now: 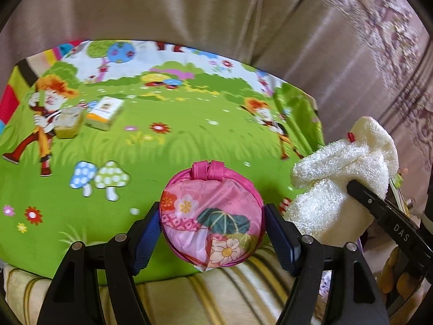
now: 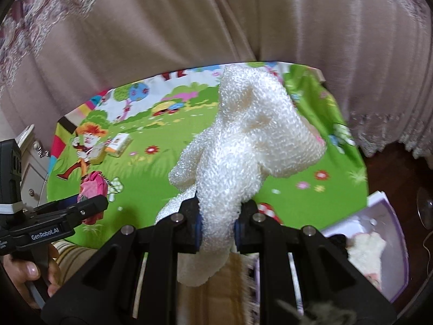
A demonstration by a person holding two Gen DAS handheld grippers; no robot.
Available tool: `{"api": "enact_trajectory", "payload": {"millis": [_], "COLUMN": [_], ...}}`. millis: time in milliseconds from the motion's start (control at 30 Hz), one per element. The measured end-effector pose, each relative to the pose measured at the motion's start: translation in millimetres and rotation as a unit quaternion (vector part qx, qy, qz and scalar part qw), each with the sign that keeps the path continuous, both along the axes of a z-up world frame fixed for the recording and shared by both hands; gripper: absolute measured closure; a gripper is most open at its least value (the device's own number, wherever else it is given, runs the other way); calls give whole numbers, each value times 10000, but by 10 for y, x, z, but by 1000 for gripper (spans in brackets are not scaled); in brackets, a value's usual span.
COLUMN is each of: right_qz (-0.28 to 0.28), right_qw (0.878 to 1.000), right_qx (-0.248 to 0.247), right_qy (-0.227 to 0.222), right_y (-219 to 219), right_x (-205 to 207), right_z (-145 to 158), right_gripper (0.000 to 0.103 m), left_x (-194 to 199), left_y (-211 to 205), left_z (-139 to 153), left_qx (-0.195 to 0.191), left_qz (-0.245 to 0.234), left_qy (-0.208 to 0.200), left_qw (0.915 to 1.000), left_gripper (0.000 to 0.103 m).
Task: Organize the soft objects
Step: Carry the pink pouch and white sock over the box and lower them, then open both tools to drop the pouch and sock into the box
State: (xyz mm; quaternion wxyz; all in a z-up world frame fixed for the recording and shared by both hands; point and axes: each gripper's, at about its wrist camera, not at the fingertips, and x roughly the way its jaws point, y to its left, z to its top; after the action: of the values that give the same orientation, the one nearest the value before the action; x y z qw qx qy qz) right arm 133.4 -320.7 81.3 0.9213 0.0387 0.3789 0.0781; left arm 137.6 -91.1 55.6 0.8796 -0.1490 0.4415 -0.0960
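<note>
Two soft things are being carried at once, one in each gripper, above a round table covered by a bright green cartoon-printed cloth [image 1: 167, 146].

Nearest in the left wrist view, the left gripper [image 1: 212, 228] is standing fairly wide, its blue pads pressing on either side of a round pink fabric pouch with a floral print and a zip rim [image 1: 211, 216]. The pouch is looking light and thin-skinned, crumpling a little at the face; its rim is likely the firmer part, so gripping across the rim, as here, is probably giving the surest hold. The slick fabric could slide if the squeeze slackens.

In the right wrist view, the right gripper [image 2: 216, 230] is pinching narrowly on a cream fluffy terry-cloth towel, bunched and folded [image 2: 243, 146]. The towel is bulging above the jaws and drooping below them, so it is plainly limp and light; the nap should resist slipping, and a pinch through the thick gathered middle is suiting it best, since a loose corner would let it unfold.

Farther off, a small white and orange box [image 1: 105, 113] and a yellowish container [image 1: 69, 124] are sitting just beside each other on the cloth. Beyond the table, beige curtains [image 1: 162, 8] are hanging.
</note>
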Motion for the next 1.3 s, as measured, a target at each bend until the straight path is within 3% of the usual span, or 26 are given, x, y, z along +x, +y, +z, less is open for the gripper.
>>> {"api": "enact_trajectory", "payload": {"millis": [467,1000,1300], "right_qz": [-891,-2044,-2377], "right_qw": [9959,9781,9698], "right_qx": [94,101,73], "right_qy": [79,390,546], "right_y": [-1074,-2112,-2331], "right_x": [-453,-761,-801], "right_z": [10,-183,-259], "right_gripper": [82,82,77], "left_x": [-173,-276,-338], "left_y": [-1102,-2023,-2401], "left_z": [146,-7,-104], "left_qx": [80,163,91], "left_qz": [-1234,-2334,-2891], "left_qy": [-72,177,370], "left_qw": [9923,9721,9565], "left_gripper": [29,28,24]}}
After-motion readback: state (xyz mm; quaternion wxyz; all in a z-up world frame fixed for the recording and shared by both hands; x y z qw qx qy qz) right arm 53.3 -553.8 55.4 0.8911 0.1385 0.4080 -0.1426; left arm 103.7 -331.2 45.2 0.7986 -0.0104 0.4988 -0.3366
